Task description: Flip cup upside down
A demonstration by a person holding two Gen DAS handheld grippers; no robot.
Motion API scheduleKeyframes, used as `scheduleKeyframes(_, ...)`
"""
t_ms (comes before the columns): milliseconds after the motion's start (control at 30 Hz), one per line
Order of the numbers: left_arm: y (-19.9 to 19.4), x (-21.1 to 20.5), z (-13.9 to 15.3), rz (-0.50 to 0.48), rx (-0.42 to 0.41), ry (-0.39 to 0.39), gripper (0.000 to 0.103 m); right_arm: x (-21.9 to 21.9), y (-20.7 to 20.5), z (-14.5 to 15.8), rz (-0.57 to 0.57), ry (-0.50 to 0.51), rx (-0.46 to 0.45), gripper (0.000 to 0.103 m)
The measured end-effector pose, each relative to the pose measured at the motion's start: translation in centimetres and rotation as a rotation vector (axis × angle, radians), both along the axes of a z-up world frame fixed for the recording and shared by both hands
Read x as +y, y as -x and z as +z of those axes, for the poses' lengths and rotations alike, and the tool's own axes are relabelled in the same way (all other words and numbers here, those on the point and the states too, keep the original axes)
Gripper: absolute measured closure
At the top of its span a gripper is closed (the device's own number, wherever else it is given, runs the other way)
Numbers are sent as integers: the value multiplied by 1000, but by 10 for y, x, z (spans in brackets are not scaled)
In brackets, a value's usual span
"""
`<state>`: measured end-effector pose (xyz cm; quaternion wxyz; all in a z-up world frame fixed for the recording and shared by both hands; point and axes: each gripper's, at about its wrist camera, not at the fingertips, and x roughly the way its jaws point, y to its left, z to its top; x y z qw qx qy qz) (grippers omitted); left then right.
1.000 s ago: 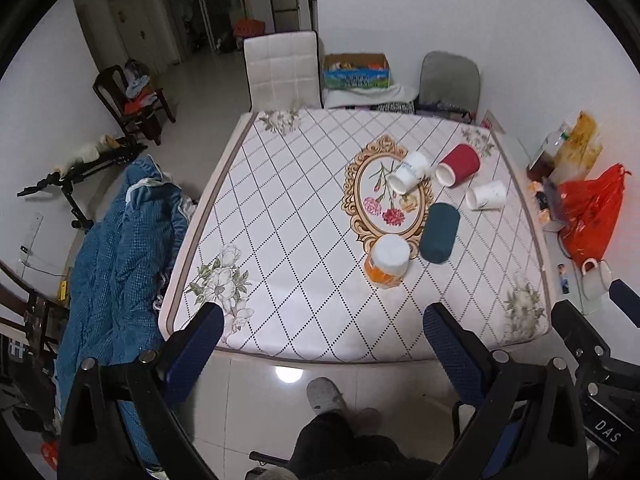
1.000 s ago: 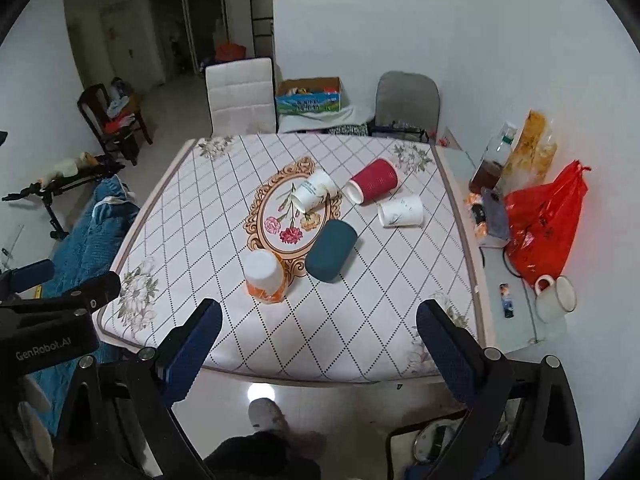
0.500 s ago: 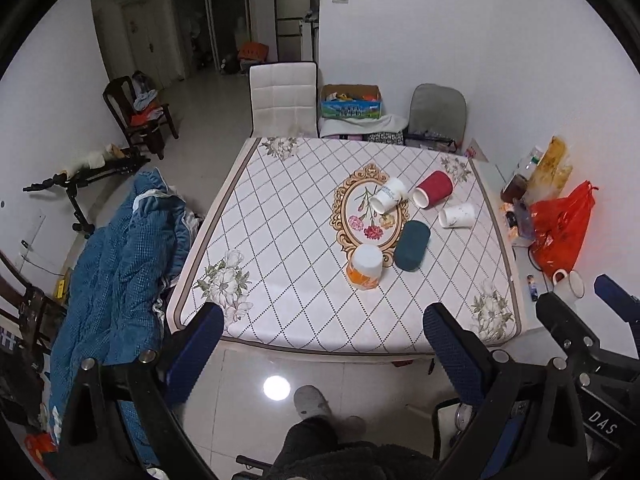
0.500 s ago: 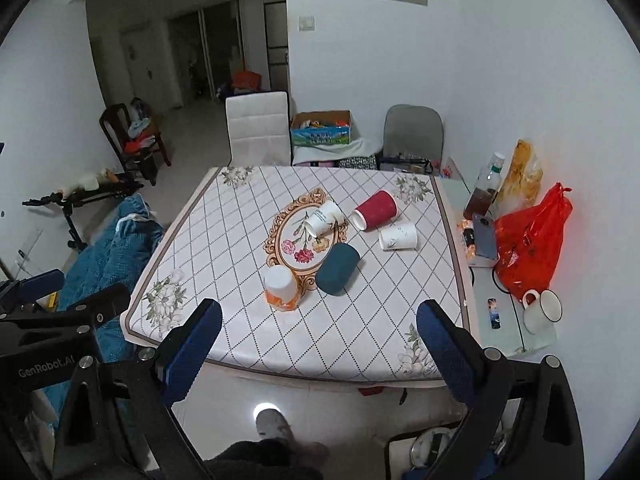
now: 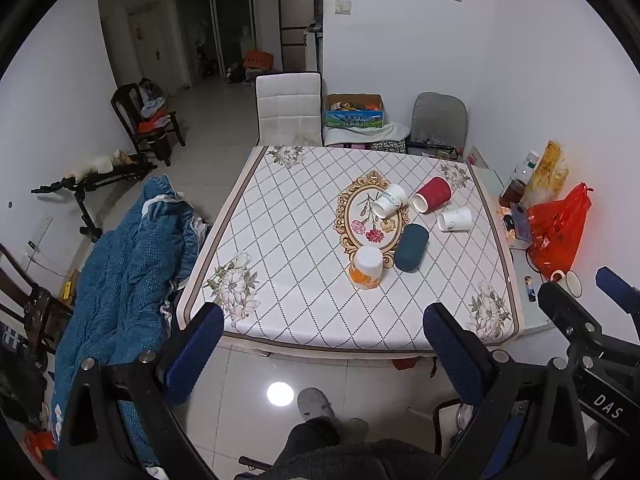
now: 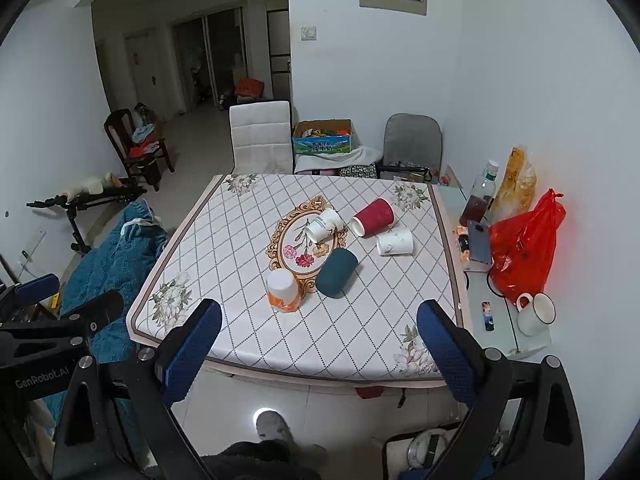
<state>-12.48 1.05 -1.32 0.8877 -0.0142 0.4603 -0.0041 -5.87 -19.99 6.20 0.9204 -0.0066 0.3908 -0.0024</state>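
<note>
Several cups sit on the patterned table [image 5: 288,240] [image 6: 224,232]. An orange and white cup [image 5: 366,267] [image 6: 283,290] stands upside down. A dark teal cup [image 5: 411,247] [image 6: 337,273], a red cup [image 5: 433,193] [image 6: 374,217] and two white cups [image 5: 391,199] [image 5: 456,219] [image 6: 325,225] [image 6: 395,242] lie on their sides. My left gripper [image 5: 322,334] and right gripper [image 6: 318,330] are open and empty, held well back from the table's near edge.
A blue blanket [image 5: 124,264] lies left of the table. A side shelf on the right holds a red bag [image 6: 524,248], a bottle [image 6: 478,196], a phone [image 6: 478,242] and a white mug [image 6: 534,314]. Chairs [image 5: 288,108] and a box [image 5: 354,111] stand behind the table. My foot [image 5: 316,402] is on the floor.
Both grippers have pulled back and up from the table, so the table and cups look smaller and farther. The cups have not moved.
</note>
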Motion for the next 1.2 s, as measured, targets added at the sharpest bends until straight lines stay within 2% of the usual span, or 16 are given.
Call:
scheduleKeyframes(533,11,0,4,22,-21,-8,1,-2,3,-2,5,0,8,2)
scheduleKeyframes(633,13,-1,6,23,-24,-28,1,-2,3,-1,4,-3,8,2)
scheduleKeyframes(1200,17,-2,12,40,-32,-19,1,-3,7,0,15,-13,14,2)
